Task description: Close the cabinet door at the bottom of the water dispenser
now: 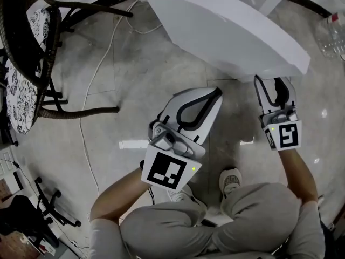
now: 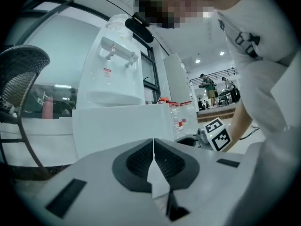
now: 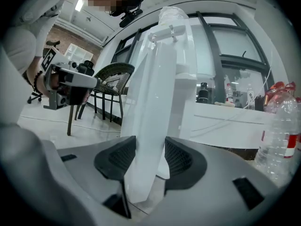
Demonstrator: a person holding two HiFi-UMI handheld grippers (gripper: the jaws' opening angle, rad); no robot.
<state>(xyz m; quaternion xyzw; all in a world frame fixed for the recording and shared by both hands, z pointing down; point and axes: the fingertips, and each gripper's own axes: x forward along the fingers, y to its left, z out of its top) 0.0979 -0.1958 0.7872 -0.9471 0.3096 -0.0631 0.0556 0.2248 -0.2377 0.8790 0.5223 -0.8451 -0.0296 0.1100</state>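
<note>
**Head view.** Crouched on a grey concrete floor (image 1: 135,80), facing the white water dispenser (image 1: 215,20) at the top of the frame. At left, the left claw (image 1: 213,96), held about level and short of the dispenser. At right, the right claw (image 1: 275,84), with its tips right at the dispenser's lower white edge. Further left, a wicker chair (image 1: 27,47) with a patterned cushion, and a white cable (image 1: 94,80) trailing over the floor. At the far right edge, a clear plastic bottle (image 1: 331,34).

**Left gripper view.** Clenched, with the pads (image 2: 136,161) pressed together and nothing between them. Ahead, the cabinet door (image 2: 122,126), swung open and seen broadside as a wide white panel below the dispenser's taps (image 2: 115,51). To the right, past a row of bottles (image 2: 181,112), the other claw's marker cube (image 2: 217,134).

**Right gripper view.** Released and spread wide, straddling the free edge of the cabinet door, which shows edge-on and upright between the two black pads. Cannot tell whether either pad quite touches it. Behind at left, the wicker chair and the left claw.
</note>
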